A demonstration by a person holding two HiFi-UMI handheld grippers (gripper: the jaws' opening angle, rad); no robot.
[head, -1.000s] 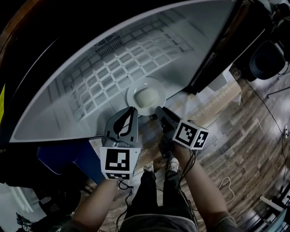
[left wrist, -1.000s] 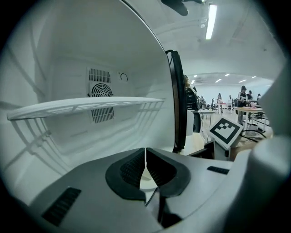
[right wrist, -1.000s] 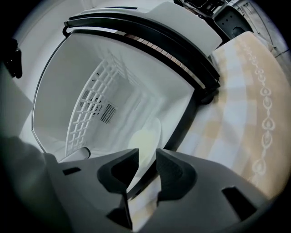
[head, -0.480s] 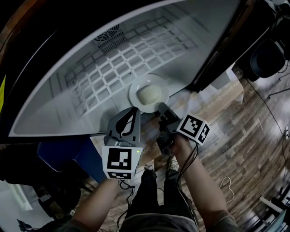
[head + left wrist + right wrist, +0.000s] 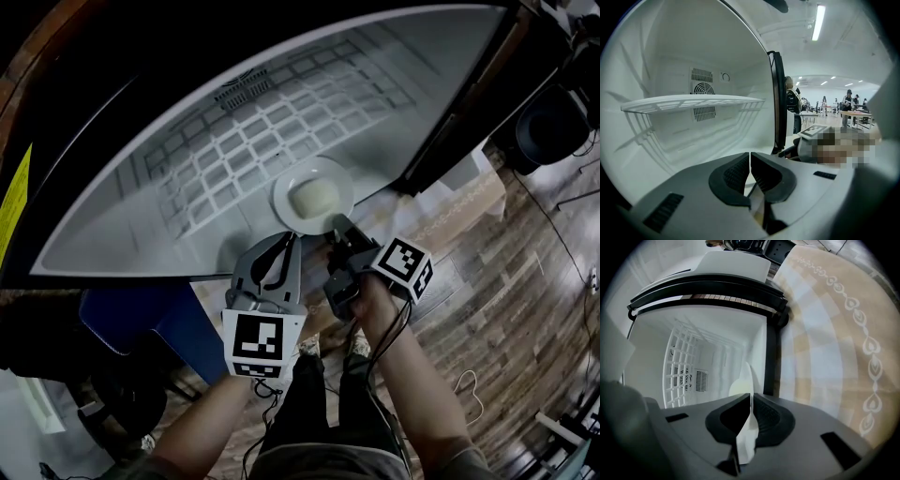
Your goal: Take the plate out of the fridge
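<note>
1. A white fridge [image 5: 122, 225] stands open over a wood-plank floor [image 5: 506, 262], with a wire shelf [image 5: 244, 141] running across its inside and a pale patterned mat [image 5: 834, 333] laid in front of it.
2. The plate [image 5: 284, 199] is seen on the shelf near the front edge, toward the right side of the fridge, and a pale lump of food [image 5: 317, 197] lies on it.
3. The right gripper [image 5: 336, 228] is set against the near right part of the plate's rim. In the right gripper view, its jaws are closed on that rim, which passes as a thin white edge between the pads.
4. From those jaws the plate extends straight ahead into the fridge, so a pull back toward the person is judged to be the way out.
5. The left gripper [image 5: 750, 161] is held just beside the plate, to its near left. Its jaws are closed with nothing between them.
6. The right gripper is the nearer one, being the only one touching the plate.
7. The gripped part of the rim is covered by the gripper in the head view.
8. Whether the plate rests on the shelf or is lifted clear of it cannot be told.
9. The plate is not shown in the left gripper view.
</note>
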